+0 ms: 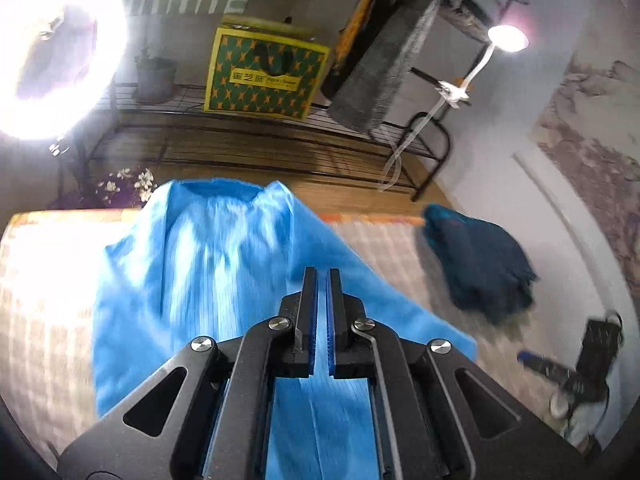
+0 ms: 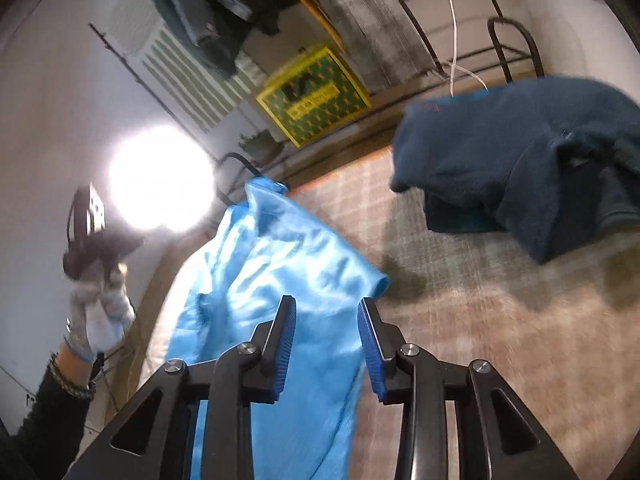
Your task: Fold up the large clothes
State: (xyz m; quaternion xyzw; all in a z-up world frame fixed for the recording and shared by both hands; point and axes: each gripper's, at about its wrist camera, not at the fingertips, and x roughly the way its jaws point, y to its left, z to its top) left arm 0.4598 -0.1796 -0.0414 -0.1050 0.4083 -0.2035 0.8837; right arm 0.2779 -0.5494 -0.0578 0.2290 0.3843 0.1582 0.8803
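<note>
Ring light (image 1: 60, 52) glares; motion blur, fisheye-warped edges

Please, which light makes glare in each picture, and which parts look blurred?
Left wrist view: ring light blows out top left, small lamp flares; blue garment smeared. Right wrist view: one lamp glares white; checked surface and dark garment blurred.
</note>
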